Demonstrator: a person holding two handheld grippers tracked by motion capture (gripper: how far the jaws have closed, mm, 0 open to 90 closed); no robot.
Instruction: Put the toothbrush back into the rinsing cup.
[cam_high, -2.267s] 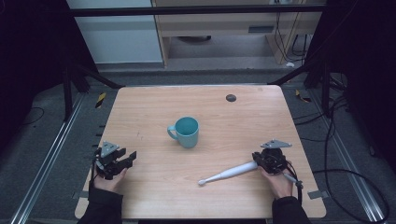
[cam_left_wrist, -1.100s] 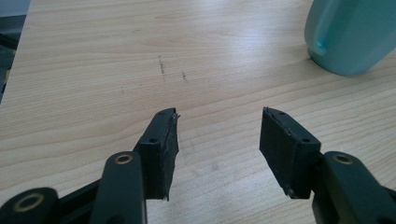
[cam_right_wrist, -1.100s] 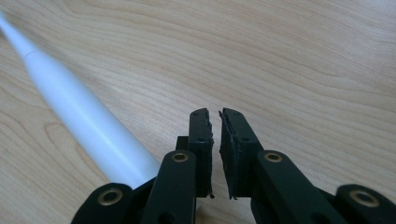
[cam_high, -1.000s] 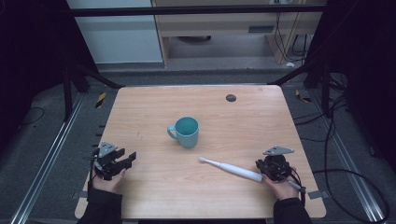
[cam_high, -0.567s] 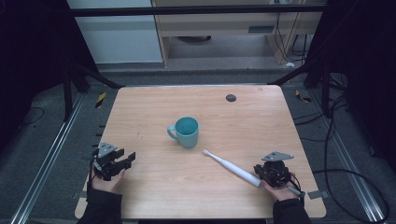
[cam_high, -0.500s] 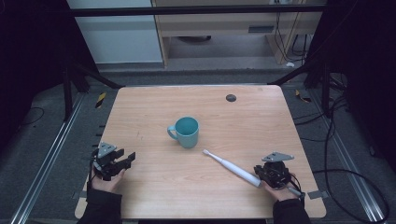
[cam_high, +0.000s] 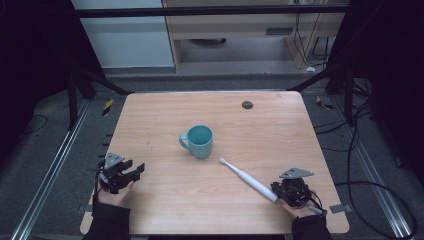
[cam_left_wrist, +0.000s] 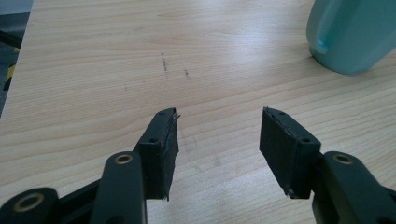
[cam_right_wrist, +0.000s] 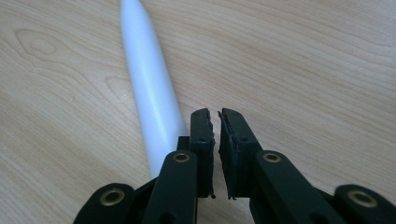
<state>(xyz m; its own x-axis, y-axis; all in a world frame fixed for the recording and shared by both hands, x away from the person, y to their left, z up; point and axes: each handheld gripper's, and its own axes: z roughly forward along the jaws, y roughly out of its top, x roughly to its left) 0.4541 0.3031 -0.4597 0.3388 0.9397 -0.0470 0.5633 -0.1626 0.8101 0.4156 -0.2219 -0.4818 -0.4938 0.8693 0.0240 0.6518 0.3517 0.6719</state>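
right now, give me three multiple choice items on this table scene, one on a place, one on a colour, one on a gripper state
1. Where does the white electric toothbrush lie against the right gripper?
A. clamped between its jaws
B. beside its jaws, on the wooden table
C. inside the mug

2. What colour is the ceramic mug?
A. red
B. teal
C. black

3. How do the jaws of the left gripper stand?
A. wide apart with nothing between them
B. shut on the mug's handle
C. shut on the toothbrush

Answers:
1 B, the right gripper view shows the jaws closed together with the brush handle alongside them.
2 B, both the high view and the left gripper view show teal.
3 A, bare wood shows in the gap.
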